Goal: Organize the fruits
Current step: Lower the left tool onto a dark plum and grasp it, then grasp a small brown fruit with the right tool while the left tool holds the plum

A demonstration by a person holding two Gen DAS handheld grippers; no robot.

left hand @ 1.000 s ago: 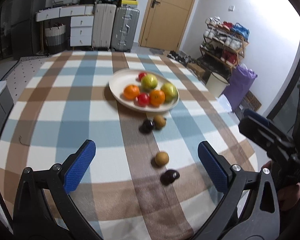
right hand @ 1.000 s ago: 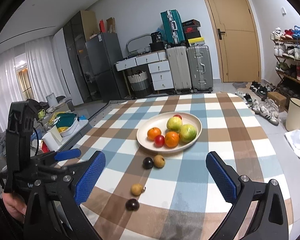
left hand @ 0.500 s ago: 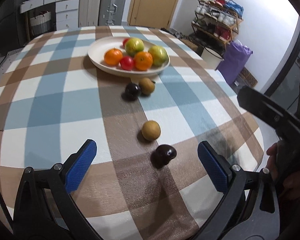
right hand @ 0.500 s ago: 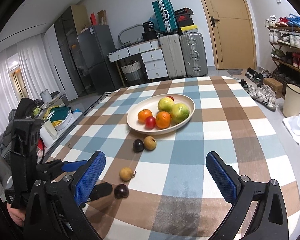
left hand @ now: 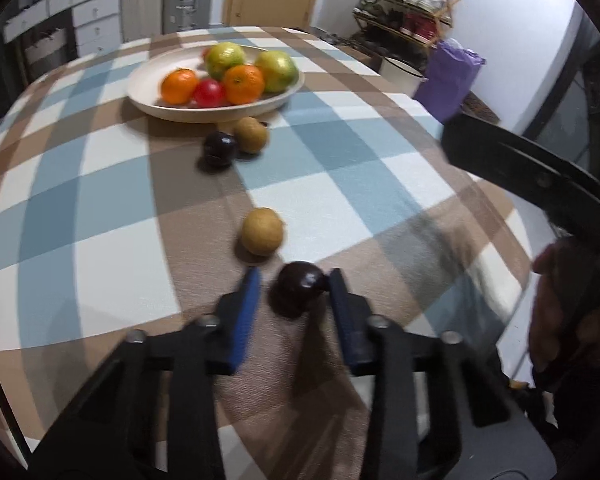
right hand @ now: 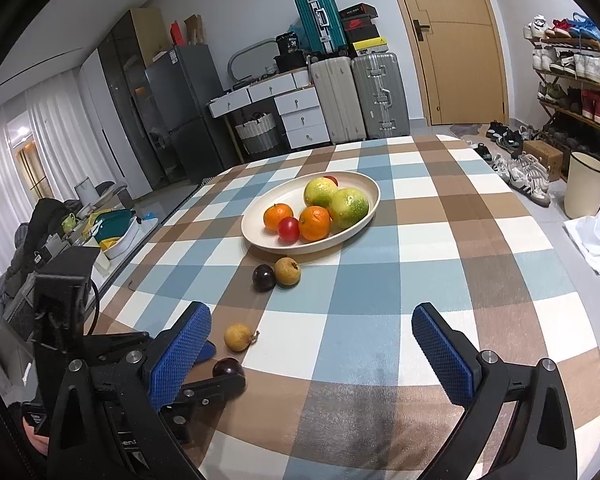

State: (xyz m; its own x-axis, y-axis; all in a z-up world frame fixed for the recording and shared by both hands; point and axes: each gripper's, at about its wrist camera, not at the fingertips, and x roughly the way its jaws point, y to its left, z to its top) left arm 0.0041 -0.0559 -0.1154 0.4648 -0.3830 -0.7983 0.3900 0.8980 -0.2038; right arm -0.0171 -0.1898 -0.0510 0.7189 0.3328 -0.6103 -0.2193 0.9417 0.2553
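A dark plum [left hand: 298,294] lies on the checked tablecloth [left hand: 100,200] near the table's front edge. My left gripper [left hand: 294,280] has its blue pads [left hand: 244,316] closing on the plum, one on each side of it. The right wrist view shows the same plum [right hand: 228,367] between the left gripper's fingers. A tan round fruit [left hand: 262,231] lies just beyond. Farther on, a second dark plum [left hand: 219,148] touches another tan fruit [left hand: 252,135] in front of the cream plate [left hand: 152,108], which holds oranges, green fruits and a red one. My right gripper [right hand: 310,320] hovers open and empty.
The table's right edge [left hand: 512,216] drops to the floor beside a purple bag [left hand: 452,76] and a cream bin [right hand: 584,184]. Behind them stands a shoe rack [right hand: 572,80]. Suitcases [right hand: 360,96] and drawers stand beyond the far edge. A hand [left hand: 556,320] holds the right gripper's handle.
My left gripper dropped toward the near dark plum and its jaws went from wide open to narrow around it. The right gripper sank a little and stayed open.
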